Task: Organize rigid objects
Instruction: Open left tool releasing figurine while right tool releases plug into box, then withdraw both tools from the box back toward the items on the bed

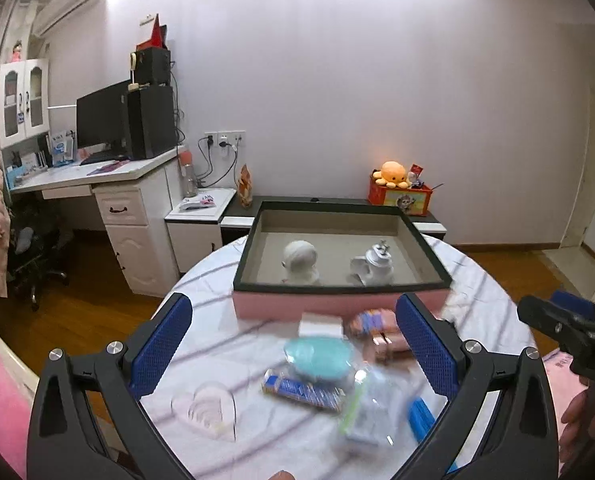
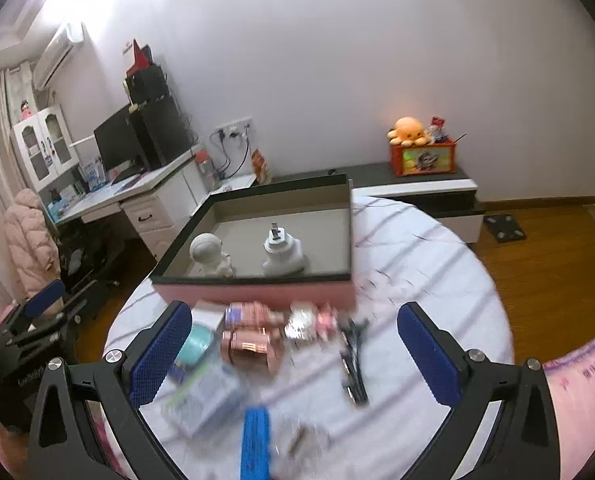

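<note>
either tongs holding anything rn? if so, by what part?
Nothing held. Left tongs and right tongs are both open, hovering above the clutter on the table.

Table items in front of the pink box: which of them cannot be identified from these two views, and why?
- Left wrist view: blue packet and clear bag are motion-blurred; labels unreadable.
- Right wrist view: small pieces by the pink box are smeared.
- Right wrist view: blue comb-like item is cut off by the bottom edge.

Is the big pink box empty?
No. The pink box is open, and a white astronaut figure and a white jug stand inside.
</note>
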Demonstrator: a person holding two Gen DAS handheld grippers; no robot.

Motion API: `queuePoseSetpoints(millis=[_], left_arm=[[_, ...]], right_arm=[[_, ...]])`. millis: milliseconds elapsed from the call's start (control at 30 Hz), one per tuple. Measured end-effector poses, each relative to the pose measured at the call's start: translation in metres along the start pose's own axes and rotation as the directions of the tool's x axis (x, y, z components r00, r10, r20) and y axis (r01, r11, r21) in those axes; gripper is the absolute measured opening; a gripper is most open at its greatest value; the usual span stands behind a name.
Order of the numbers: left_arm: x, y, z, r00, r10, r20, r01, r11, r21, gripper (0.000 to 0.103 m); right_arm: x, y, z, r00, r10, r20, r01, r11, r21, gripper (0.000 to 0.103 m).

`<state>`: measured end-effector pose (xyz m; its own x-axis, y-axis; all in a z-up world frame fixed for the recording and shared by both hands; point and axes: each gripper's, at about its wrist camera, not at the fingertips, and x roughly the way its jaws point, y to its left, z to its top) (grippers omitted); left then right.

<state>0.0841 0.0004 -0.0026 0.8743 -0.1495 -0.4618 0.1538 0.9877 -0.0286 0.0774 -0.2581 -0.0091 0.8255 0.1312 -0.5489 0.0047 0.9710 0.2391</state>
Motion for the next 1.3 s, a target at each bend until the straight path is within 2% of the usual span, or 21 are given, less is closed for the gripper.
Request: queuePoseSetpoints(millis=[233,367,600,933,1300], left_arm=[[-0.054,0.001,-0.023,0.999,0.034,0.007,-0.034,0.999,-0.035,0.103],[-0.066,0.001,-0.028,0.999,0.049,0.006,-0.049,0.998,-0.039,0.103],[-0.069,0.006,-0.035,0.999,0.045,-0.013,-0.046,0.998,-0.052,0.103],[-0.059,0.012,-0.043,0.997,0.042,-0.061,-0.047,0.996,-0.077,0.103],[-0.056,0.01,-0.045,0.997,0.027,-0.072,-0.032,0.997,-0.074,0.103]], right_arm=[[-0.052,-0.002,-0.039,0.998,-0.046,0.037,0.046,0.999,0.002,0.103],[-0.064,0.0,-0.058,0.999,-0.028,0.034,0.028,1.0,-0.008,0.103],[-0.064,0.005,-0.065,1.0,-0.017,0.021,0.017,1.0,-0.021,0.103],[-0.057,-0.006,-0.07,0.999,-0.042,-0.002,0.042,0.999,0.004,0.103],[-0.058,-0.006,-0.069,0.999,-0.039,-0.01,0.039,0.999,-0.005,0.103]])
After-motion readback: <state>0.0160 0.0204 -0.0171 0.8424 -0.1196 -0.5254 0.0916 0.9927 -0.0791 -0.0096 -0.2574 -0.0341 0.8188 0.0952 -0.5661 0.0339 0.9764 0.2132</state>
